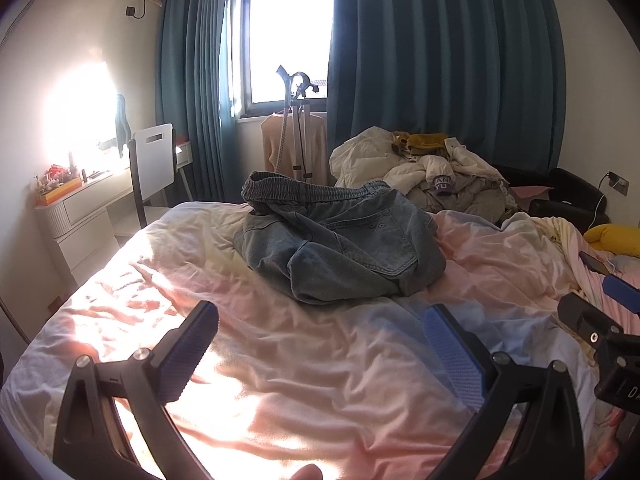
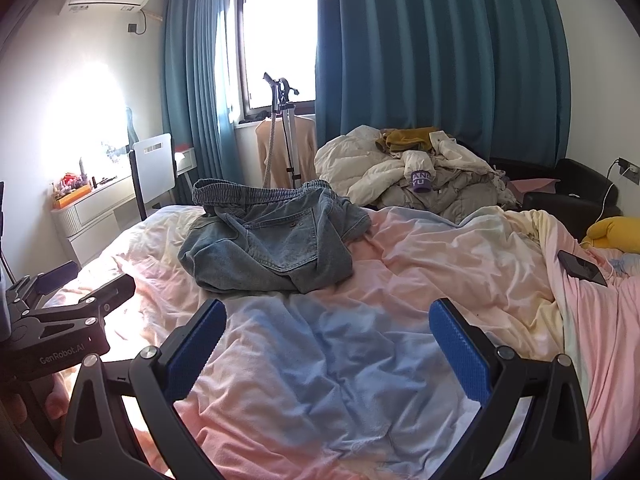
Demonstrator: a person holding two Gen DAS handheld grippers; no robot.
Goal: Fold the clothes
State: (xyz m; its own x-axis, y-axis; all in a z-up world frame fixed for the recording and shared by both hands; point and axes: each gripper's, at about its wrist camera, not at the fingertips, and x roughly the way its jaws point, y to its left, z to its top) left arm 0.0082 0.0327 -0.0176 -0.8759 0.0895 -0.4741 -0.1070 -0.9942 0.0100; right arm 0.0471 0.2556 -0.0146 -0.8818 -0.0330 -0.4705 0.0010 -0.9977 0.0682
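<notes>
- Sunlit bedroom: a bed [image 2: 400, 264] under a rumpled pink and pale-blue sheet fills the foreground, with teal curtains [image 2: 440, 60] and a bright window [image 2: 276, 36] behind it.
- Jeans [image 2: 272, 240] lie in a loose heap on the bed, elastic waistband raised toward the window, a back pocket facing up.
- The left hand-held gripper [image 1: 320, 352] hovers above the sheet with its jaws spread wide and nothing between them; the jeans [image 1: 340, 248] sit ahead of it, apart from the fingertips and slightly right of centre.
- The right hand-held gripper [image 2: 328, 344] is likewise wide open and holds nothing; the jeans lie ahead and to its left, not touching it.
- Each hand-held gripper shows at the edge of the other's view, side by side and apart.
- Bare wrinkled sheet lies between both hand-held grippers and the jeans.
- The bed's left edge drops toward a white dresser [image 1: 80, 216] and a white chair [image 1: 154, 160].
- Beyond the jeans, a pile of pale clothes [image 2: 420, 172] sits at the far side.
- On the right, a phone [image 2: 582, 268] lies on the sheet near a yellow cushion [image 2: 616, 232].
</notes>
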